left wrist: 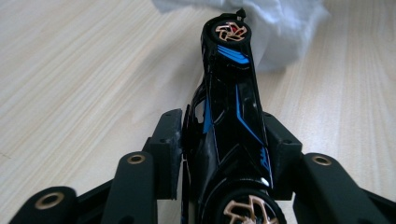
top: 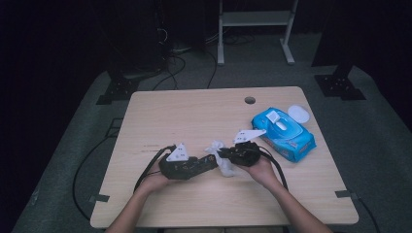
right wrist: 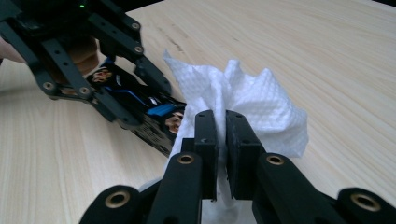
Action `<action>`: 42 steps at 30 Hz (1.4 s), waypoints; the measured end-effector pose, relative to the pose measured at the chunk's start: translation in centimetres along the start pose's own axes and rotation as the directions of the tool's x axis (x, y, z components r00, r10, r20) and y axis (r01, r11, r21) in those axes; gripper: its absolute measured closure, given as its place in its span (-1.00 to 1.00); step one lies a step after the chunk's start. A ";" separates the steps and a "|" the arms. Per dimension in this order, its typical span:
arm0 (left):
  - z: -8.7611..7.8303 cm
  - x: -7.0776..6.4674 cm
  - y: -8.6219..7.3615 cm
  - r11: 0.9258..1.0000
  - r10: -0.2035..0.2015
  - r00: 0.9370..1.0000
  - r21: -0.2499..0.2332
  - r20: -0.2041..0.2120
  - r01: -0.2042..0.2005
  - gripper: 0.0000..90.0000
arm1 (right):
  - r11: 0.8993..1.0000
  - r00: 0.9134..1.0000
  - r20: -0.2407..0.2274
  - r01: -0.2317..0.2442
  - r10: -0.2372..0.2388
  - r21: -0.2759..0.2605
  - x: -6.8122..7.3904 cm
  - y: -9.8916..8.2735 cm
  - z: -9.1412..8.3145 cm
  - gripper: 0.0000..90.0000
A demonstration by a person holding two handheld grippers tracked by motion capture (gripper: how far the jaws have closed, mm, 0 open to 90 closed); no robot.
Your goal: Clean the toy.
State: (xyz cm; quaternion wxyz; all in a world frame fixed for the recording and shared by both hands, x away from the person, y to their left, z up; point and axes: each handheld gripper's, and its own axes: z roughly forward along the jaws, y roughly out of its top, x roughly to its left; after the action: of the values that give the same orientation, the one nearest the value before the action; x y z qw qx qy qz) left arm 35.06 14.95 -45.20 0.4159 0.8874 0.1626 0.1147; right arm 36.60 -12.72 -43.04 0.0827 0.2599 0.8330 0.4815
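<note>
My left gripper [left wrist: 224,140] is shut on a black toy car [left wrist: 231,116] with blue stripes and copper wheels, gripped across its body; the car's far end points at a crumpled white wipe [left wrist: 280,23]. My right gripper [right wrist: 222,144] is shut on that wipe [right wrist: 261,102], which bunches up above its pads and touches the car's [right wrist: 159,111] end. In the high view the left gripper [top: 211,161] and right gripper [top: 224,154] meet tip to tip near the table's middle front, with the wipe [top: 221,162] between them.
A blue pack of wet wipes [top: 283,134] lies at the right of the wooden table [top: 194,111], with a round white lid [top: 298,114] behind it. A cable hole [top: 249,100] sits near the far edge. Cables trail off the table's left front.
</note>
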 end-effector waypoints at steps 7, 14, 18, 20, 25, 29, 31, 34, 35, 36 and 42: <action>1.1 -0.2 1.3 0.998 -0.026 1.000 0.052 0.003 0.026 -0.19 | 1.000 1.000 0.013 -0.014 0.014 -0.004 -0.8 -0.7 -1.3 0.85; 2.3 0.0 2.8 0.994 -0.022 1.000 0.104 0.023 0.019 -0.23 | 1.000 1.000 0.012 -0.022 0.022 -0.011 -1.1 -1.0 -1.5 0.85; 2.9 0.4 3.1 0.987 -0.041 0.999 0.156 0.021 0.037 -0.21 | 1.000 1.000 0.011 -0.022 0.022 -0.009 -1.1 -1.1 -1.5 0.85; 3.1 0.4 3.4 0.982 -0.051 0.998 0.185 0.024 0.046 -0.17 | 1.000 1.000 0.008 -0.024 0.024 -0.004 -1.1 -1.2 -1.4 0.85; 3.3 0.2 3.8 0.973 -0.056 0.998 0.224 0.026 0.049 -0.06 | 0.999 0.999 0.012 -0.042 0.042 0.007 -1.4 -1.8 -0.7 0.85; 3.3 0.1 4.0 0.970 -0.057 0.998 0.239 0.023 0.050 -0.03 | 0.998 0.998 -0.001 -0.062 0.062 0.016 -1.6 -2.0 -0.2 0.85; 3.3 0.1 4.2 0.965 -0.076 0.997 0.255 0.031 0.066 -0.03 | 0.998 0.998 -0.006 -0.059 0.060 0.022 -1.4 -2.1 0.1 0.85; 3.5 0.0 4.4 0.963 -0.084 0.996 0.259 0.025 0.074 -0.09 | 0.998 0.998 -0.015 -0.057 0.058 0.031 -1.2 -2.1 0.5 0.85; 3.5 0.0 4.5 0.959 -0.086 0.996 0.272 0.018 0.078 -0.10 | 0.998 0.998 -0.016 -0.060 0.061 0.032 -1.2 -2.2 0.6 0.85; 3.6 -0.1 4.6 0.958 -0.086 0.996 0.277 0.010 0.080 -0.10 | 0.998 0.998 -0.017 -0.060 0.061 0.033 -1.2 -2.2 0.6 0.85; 4.6 0.0 5.2 0.907 -0.194 0.980 0.372 -0.046 0.197 -0.04 | 0.997 0.997 -0.025 -0.066 0.066 0.030 -1.0 -2.4 0.7 0.85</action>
State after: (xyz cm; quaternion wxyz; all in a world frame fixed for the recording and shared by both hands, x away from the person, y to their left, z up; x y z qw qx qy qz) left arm 37.57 8.60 -44.01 0.2477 0.9291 0.2713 0.0427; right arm 36.84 -13.66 -45.50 0.0522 0.2823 0.8318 0.4750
